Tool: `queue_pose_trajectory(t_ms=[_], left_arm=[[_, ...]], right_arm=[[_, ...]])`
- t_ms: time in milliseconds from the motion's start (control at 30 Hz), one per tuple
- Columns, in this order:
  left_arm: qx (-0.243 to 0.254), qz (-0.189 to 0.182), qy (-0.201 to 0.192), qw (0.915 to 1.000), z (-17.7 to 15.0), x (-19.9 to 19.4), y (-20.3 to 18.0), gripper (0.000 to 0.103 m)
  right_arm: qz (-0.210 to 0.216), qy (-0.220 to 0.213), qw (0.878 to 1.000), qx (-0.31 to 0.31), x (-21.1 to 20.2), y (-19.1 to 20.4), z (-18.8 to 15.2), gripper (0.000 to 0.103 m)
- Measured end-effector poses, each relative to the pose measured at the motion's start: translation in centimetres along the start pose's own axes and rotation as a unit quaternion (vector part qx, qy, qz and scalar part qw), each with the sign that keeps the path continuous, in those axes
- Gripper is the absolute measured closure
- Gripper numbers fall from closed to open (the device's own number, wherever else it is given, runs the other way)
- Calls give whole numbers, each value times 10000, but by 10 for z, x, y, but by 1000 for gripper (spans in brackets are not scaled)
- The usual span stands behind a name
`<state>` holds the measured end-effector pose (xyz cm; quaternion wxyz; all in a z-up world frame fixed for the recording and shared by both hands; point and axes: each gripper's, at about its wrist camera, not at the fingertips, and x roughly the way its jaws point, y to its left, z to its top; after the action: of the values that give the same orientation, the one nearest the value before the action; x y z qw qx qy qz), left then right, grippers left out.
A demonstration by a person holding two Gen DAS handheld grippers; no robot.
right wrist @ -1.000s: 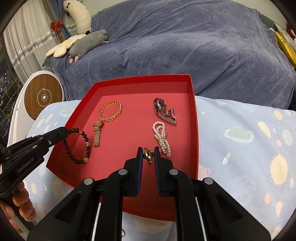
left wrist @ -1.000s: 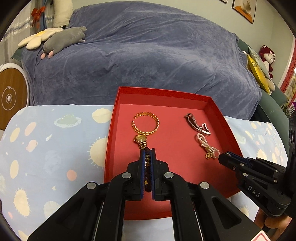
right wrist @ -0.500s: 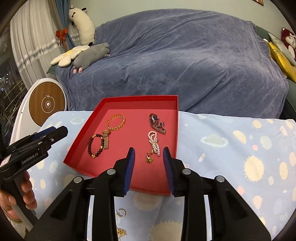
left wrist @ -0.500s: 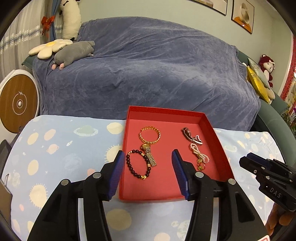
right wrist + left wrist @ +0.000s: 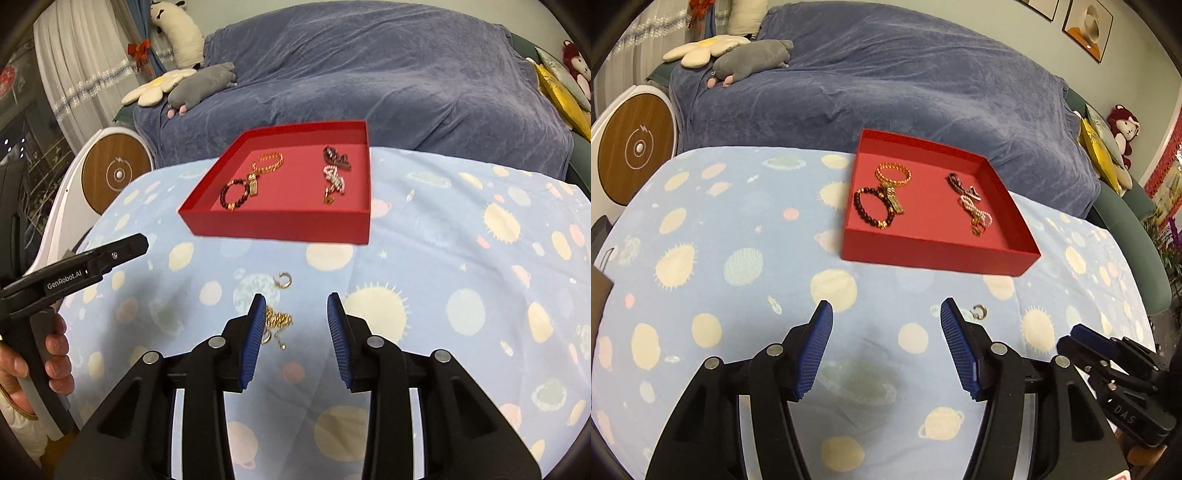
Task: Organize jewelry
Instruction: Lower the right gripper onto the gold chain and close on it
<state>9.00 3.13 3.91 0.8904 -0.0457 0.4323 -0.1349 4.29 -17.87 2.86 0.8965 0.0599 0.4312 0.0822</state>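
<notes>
A red tray [image 5: 938, 254] [image 5: 277, 223] sits on the patterned cloth and holds a dark bead bracelet [image 5: 871, 208] [image 5: 233, 194], a gold bracelet [image 5: 893, 173] [image 5: 271, 161], a gold watch band [image 5: 895, 201], a dark brooch [image 5: 960, 184] [image 5: 336, 157], a pearl piece [image 5: 977, 208] [image 5: 334, 178] and a small gold earring [image 5: 327, 199]. A small hoop earring [image 5: 979, 312] [image 5: 282, 279] and a gold chain [image 5: 279, 321] lie on the cloth before the tray. My left gripper [image 5: 886, 314] is open and empty. My right gripper [image 5: 297, 306] is open and empty, its left finger beside the chain.
A sofa under a blue-grey cover [image 5: 886, 92] stands behind the table, with plush toys [image 5: 746, 61] on its left. A round wooden-faced device [image 5: 635, 147] stands at the left. The right gripper body [image 5: 1115, 376] shows in the left view, the left gripper body [image 5: 74, 273] in the right view.
Both grippers opened, leaving the bead bracelet and the small gold earring in the tray, then drew back toward the near side of the table.
</notes>
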Motion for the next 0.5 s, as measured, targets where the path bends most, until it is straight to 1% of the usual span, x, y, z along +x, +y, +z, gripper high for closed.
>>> queue_pose_trajectory(t_ms=[100, 167, 333, 500], left_arm=[[189, 39, 51, 9998, -11, 4, -3, 44], [231, 55, 110, 9997, -15, 8, -2, 44], [207, 36, 296, 9993, -20, 17, 2, 44], [262, -34, 389, 9989, -22, 21, 0, 44]], right_arm=[[-6, 162, 9996, -243, 15, 12, -9, 70], [-24, 240, 9992, -327, 24, 16, -13, 70], [-95, 302, 9989, -333, 40, 18, -14, 71], [-157, 427, 9982, -380, 59, 19, -15, 74]])
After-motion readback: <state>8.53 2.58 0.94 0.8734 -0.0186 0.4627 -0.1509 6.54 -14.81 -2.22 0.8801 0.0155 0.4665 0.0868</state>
